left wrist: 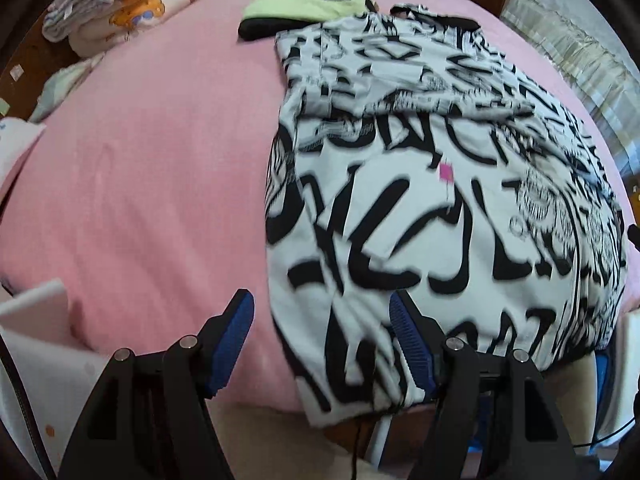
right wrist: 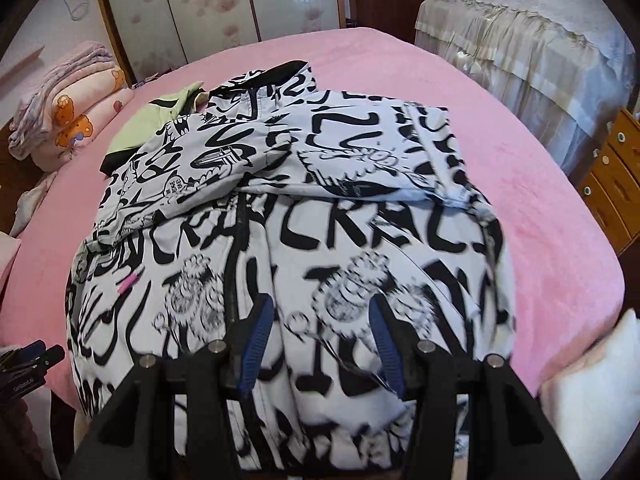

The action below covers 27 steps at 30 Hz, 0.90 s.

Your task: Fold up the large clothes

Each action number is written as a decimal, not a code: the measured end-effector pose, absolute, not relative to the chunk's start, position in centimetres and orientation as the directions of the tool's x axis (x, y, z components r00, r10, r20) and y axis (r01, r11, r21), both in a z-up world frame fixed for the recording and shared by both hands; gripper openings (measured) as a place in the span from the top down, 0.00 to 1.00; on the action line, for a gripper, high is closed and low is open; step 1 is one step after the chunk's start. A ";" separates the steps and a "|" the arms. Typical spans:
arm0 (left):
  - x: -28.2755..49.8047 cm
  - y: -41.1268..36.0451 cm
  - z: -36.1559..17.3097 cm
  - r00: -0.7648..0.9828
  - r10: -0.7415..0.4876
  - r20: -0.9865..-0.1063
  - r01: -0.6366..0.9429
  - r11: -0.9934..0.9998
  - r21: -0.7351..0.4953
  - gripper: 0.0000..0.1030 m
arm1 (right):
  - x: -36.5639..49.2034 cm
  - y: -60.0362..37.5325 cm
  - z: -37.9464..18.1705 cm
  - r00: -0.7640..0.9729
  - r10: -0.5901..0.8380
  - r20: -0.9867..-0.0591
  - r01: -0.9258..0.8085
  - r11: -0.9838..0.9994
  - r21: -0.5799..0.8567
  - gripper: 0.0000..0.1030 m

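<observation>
A: How many garments lie on the pink bed (left wrist: 152, 168)?

B: One large black-and-white printed jacket (right wrist: 280, 240), plus one smaller green and black garment (left wrist: 308, 4) touching the jacket's far end. One stack of folded blankets (left wrist: 132, 4) sits beyond the jacket, off to its left.

A: Which way does the jacket run?

B: Its long axis runs away from the grippers, collar at the far end, hem hanging over the bed's near edge. Both sleeves are folded across the chest. A small pink tag (left wrist: 446, 172) sits near the jacket's middle.

A: And the grippers?

B: Two. The left gripper (left wrist: 322, 344) hovers over the jacket's left edge, jaws parted wide, gripping nothing. The right gripper (right wrist: 320, 340) hovers above the jacket's lower front, jaws moderately apart, empty too; whether either one's fingertips brush the cloth, I cannot tell.
</observation>
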<state>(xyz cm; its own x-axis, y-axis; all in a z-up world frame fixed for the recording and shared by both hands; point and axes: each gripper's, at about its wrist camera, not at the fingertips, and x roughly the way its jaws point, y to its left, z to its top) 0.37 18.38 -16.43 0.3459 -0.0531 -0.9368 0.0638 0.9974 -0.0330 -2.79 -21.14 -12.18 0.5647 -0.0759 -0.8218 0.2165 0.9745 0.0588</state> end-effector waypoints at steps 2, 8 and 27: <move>-0.2 19.0 -17.1 0.320 -0.081 -0.944 0.061 0.996 -0.065 0.33 | -4.2 -21.7 -12.3 0.568 -0.079 -0.819 0.217 0.975 0.057 0.47; -0.4 19.7 -19.4 0.235 -0.192 -0.953 0.062 0.981 -0.182 0.33 | -7.3 -24.0 -13.2 0.557 -0.077 -0.827 0.224 0.973 0.060 0.45; -0.3 18.4 -24.1 0.167 -0.255 -0.952 0.025 0.967 -0.254 0.15 | -12.2 -33.1 -20.9 0.485 0.073 -0.872 0.262 0.939 0.224 0.43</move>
